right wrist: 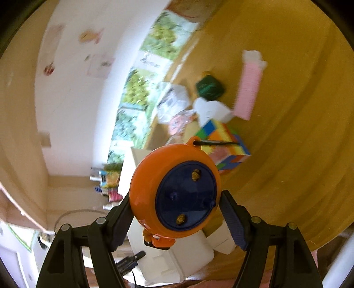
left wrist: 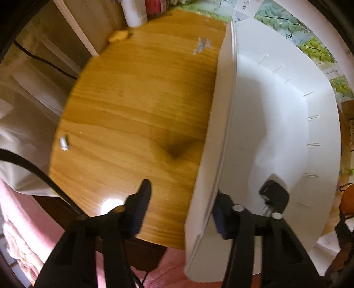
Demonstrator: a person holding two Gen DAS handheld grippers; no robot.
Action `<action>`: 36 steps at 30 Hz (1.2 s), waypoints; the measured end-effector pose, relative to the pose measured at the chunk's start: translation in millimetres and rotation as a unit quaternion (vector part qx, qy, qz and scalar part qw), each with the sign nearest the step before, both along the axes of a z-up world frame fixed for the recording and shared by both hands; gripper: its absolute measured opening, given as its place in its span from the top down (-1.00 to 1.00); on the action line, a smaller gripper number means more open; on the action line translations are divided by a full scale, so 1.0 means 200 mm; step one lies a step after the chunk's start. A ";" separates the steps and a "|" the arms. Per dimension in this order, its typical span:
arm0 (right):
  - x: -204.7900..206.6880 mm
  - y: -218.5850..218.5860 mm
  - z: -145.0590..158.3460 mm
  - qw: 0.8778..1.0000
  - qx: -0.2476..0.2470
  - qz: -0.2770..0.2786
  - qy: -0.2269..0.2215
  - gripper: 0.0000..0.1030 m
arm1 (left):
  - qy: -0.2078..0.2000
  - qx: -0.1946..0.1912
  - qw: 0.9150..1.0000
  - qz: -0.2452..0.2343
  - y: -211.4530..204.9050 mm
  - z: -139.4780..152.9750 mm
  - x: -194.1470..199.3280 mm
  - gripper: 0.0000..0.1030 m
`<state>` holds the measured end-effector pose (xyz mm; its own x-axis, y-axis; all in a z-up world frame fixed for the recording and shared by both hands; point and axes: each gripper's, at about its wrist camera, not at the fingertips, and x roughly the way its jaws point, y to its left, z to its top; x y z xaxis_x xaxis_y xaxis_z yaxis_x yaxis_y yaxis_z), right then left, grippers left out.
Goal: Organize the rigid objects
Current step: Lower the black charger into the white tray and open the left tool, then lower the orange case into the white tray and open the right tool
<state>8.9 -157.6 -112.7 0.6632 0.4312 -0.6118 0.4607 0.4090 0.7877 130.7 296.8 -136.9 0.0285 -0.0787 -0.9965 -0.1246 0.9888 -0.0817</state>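
In the left wrist view my left gripper is open, its fingers astride the near wall of a white plastic bin that stands on the round wooden table. A black key lies inside the bin by the right finger. In the right wrist view my right gripper is shut on an orange round toy with a blue base, held above the white bin. A multicoloured cube, a green object, a pink comb-like piece and wrapped items lie on the table beyond.
A white bottle and a red container stand at the table's far edge. A small yellow scrap and foil bits lie on the wood. A printed cloth with grapes runs beside the wall.
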 end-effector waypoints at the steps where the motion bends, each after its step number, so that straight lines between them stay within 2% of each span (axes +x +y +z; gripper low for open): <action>1: 0.01 0.02 0.02 1.000 -0.006 0.009 -0.005 -0.47 | 0.008 -0.018 1.000 0.010 0.01 -0.02 0.00 0.24; 4: 0.05 0.09 0.08 0.999 -0.026 0.042 -0.021 -0.47 | 0.028 -0.049 0.998 0.021 0.01 -0.07 0.02 0.65; 5: 0.07 0.11 0.11 0.998 -0.035 0.055 -0.026 -0.47 | 0.031 -0.059 0.998 0.022 0.00 -0.09 0.02 0.84; 8: 0.11 0.19 0.16 0.993 -0.068 0.092 -0.034 -0.47 | 0.031 -0.033 0.999 0.011 -0.04 -0.10 0.04 0.91; 10: 0.13 0.23 0.19 0.989 -0.083 0.113 -0.039 -0.47 | 0.029 -0.023 0.999 0.009 -0.06 -0.10 0.05 0.91; 13: 0.15 0.29 0.24 0.984 -0.107 0.137 -0.040 -0.47 | 0.034 -0.037 0.999 0.021 -0.06 -0.10 0.11 0.90; 18: 0.19 0.36 0.29 0.972 -0.152 0.174 -0.039 -0.47 | 0.034 -0.034 0.999 0.006 -0.11 -0.10 0.23 0.89; 23: 0.27 0.50 0.34 0.949 -0.213 0.230 -0.038 -0.47 | 0.036 -0.042 0.998 0.015 -0.10 -0.10 0.36 0.87; 31: 0.38 0.76 0.28 0.911 -0.290 0.294 -0.013 -0.47 | 0.026 -0.003 0.999 -0.034 -0.12 -0.07 0.43 0.87; 34: 0.42 0.82 0.23 0.903 -0.300 0.307 0.005 -0.49 | 0.018 0.001 0.998 -0.053 -0.15 -0.06 0.44 0.87; 36: 0.42 0.84 0.21 0.904 -0.299 0.304 0.012 -0.57 | 0.016 0.003 0.998 -0.068 -0.16 -0.05 0.44 0.87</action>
<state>92.6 10.1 -71.2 0.3989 0.2986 -0.8670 0.0211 0.9422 0.3343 219.2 265.5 -147.5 -0.0137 -0.0734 -0.9972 0.0080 0.9973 -0.0735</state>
